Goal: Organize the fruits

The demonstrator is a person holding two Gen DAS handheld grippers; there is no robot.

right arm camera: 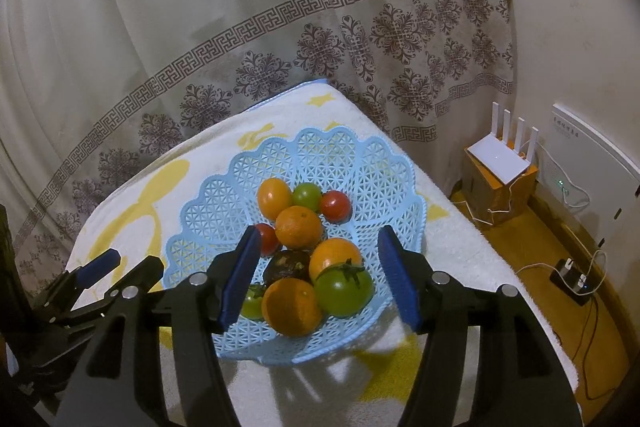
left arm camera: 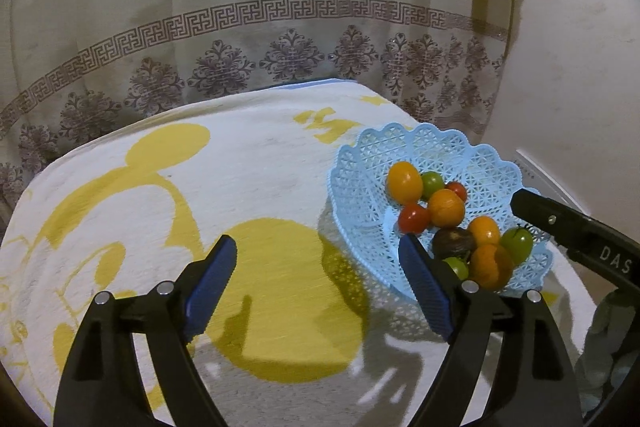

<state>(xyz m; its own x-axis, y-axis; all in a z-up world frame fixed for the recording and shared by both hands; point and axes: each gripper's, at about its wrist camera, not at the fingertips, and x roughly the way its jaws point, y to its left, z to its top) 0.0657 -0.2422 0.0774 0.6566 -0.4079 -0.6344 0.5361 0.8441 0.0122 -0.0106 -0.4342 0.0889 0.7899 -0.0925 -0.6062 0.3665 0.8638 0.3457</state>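
A light blue lattice basket [right arm camera: 360, 163] [left arm camera: 360, 163] stands on the towel-covered table and holds several fruits: oranges [right arm camera: 299, 227], red tomatoes [right arm camera: 335, 205], green tomatoes [right arm camera: 344, 289] and one dark brown fruit [right arm camera: 289, 265]. My right gripper [right arm camera: 318, 247] hovers open over the basket's near side, with nothing pressed between its blue pads. My left gripper [left arm camera: 318, 259] stands open above the towel, left of the basket, and holds nothing. Its right finger [left arm camera: 424, 279] overlaps the basket's near rim. The other gripper's black finger [left arm camera: 560, 223] shows at the right edge of the left wrist view.
A white towel with yellow cartoon shapes [left arm camera: 160, 211] covers the table. A patterned curtain [right arm camera: 280, 27] hangs right behind it. To the right, on the wooden floor, a white router [right arm camera: 502, 159] sits on an orange box, with cables and a power strip [right arm camera: 572, 277].
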